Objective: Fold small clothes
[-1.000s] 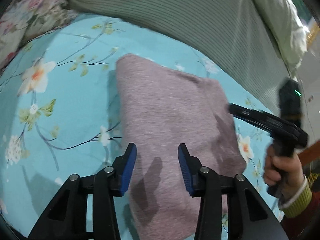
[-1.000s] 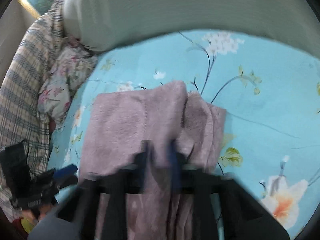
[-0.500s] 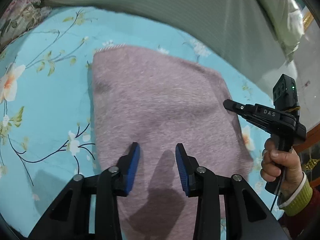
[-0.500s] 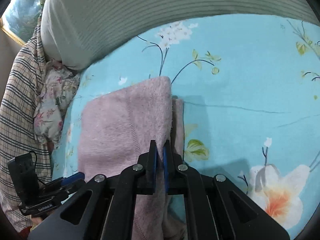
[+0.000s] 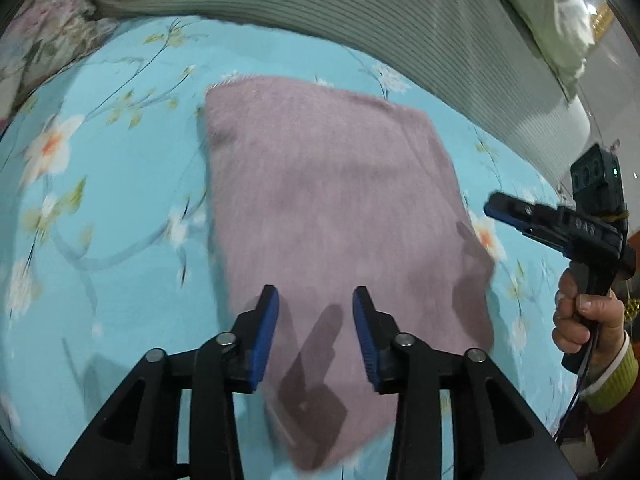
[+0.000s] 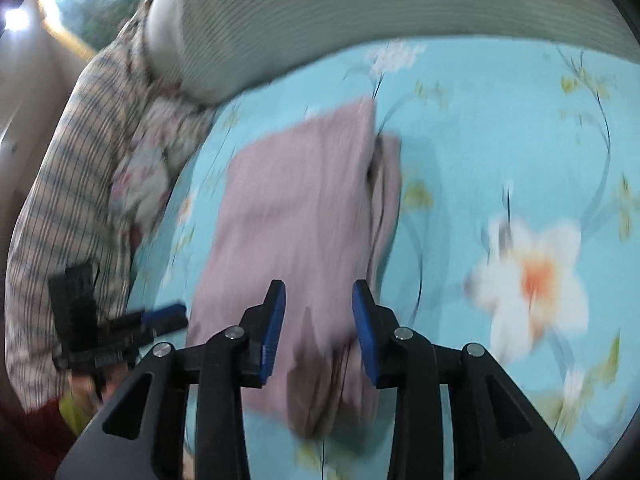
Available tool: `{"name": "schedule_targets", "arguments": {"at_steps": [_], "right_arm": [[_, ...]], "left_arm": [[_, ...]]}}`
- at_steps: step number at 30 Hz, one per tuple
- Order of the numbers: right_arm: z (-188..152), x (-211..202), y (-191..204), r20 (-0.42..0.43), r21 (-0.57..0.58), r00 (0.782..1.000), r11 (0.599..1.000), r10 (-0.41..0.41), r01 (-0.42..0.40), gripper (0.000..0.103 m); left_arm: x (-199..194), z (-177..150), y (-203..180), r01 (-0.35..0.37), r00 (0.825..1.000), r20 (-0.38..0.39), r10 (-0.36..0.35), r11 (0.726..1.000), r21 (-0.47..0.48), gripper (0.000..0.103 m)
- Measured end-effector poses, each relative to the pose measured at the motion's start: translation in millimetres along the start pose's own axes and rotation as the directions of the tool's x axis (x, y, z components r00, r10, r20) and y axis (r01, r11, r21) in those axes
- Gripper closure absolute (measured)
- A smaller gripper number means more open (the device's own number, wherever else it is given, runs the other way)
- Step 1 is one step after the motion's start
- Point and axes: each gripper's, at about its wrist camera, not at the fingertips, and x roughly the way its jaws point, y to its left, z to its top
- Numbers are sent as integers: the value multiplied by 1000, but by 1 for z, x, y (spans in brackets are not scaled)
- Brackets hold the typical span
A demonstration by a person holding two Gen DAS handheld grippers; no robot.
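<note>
A folded mauve fleece garment [image 5: 336, 216] lies flat on the blue floral bedsheet [image 5: 104, 208]. My left gripper [image 5: 316, 300] is open and empty, its blue pads above the garment's near edge. In the right wrist view the same garment [image 6: 296, 224] shows stacked layers along its right side. My right gripper [image 6: 319, 294] is open and empty over its near end. The right gripper also shows in the left wrist view [image 5: 504, 210], off the garment's right edge. The left gripper appears in the right wrist view [image 6: 168, 314] at the garment's left.
A green striped quilt [image 5: 400, 20] runs along the far side of the bed. A floral pillow [image 5: 44, 40] lies far left. A plaid cloth [image 6: 72, 184] and floral fabric [image 6: 148, 168] lie left of the garment in the right wrist view.
My right gripper was shut on the garment's edge and has opened and let it go. The left gripper has stayed open and drawn back a little.
</note>
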Motion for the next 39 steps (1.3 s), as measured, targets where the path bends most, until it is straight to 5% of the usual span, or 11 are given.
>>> {"name": "schedule_targets", "arguments": {"at_steps": [9, 15, 17, 18, 19, 20, 23, 26, 31, 34, 39], "right_arm": [[-74, 20, 4, -117, 22, 993, 1000, 18, -15, 67], [-73, 29, 9, -101, 0, 995, 1000, -10, 10, 67], [-71, 34, 9, -108, 2, 994, 1000, -7, 7, 75], [-70, 38, 7, -121, 14, 993, 1000, 0, 1, 93], [-69, 39, 7, -127, 21, 992, 1000, 2, 1, 93], [-67, 34, 10, -115, 18, 993, 1000, 7, -5, 93], [-62, 5, 19, -38, -11, 998, 998, 56, -56, 93], [-60, -8, 16, -25, -50, 1000, 999, -3, 2, 94], [-73, 32, -20, -142, 12, 983, 993, -115, 118, 96], [-73, 28, -22, -134, 64, 987, 993, -89, 98, 93], [-60, -10, -1, -66, -3, 983, 985, -173, 173, 91]], "left_arm": [[-20, -86, 8, 19, 996, -84, -25, 997, -74, 58], [-5, -103, -4, -96, 992, -74, 99, 995, 41, 54], [1, -96, -5, -133, 990, -43, 134, 991, 30, 54], [5, -93, -4, -155, 987, -32, 156, 988, 24, 54], [8, -91, -2, -173, 984, -29, 173, 985, 21, 54], [14, -90, -1, -190, 981, -30, 190, 982, 22, 58], [21, -92, -4, -173, 983, -48, 176, 984, 45, 90], [15, -95, -20, -189, 981, -20, 192, 977, 98, 91], [24, -95, -17, -185, 981, -49, 190, 979, 85, 92], [26, -95, -12, -171, 982, -73, 176, 982, 78, 92], [7, -102, -1, -130, 982, -128, 139, 989, 74, 93]]}}
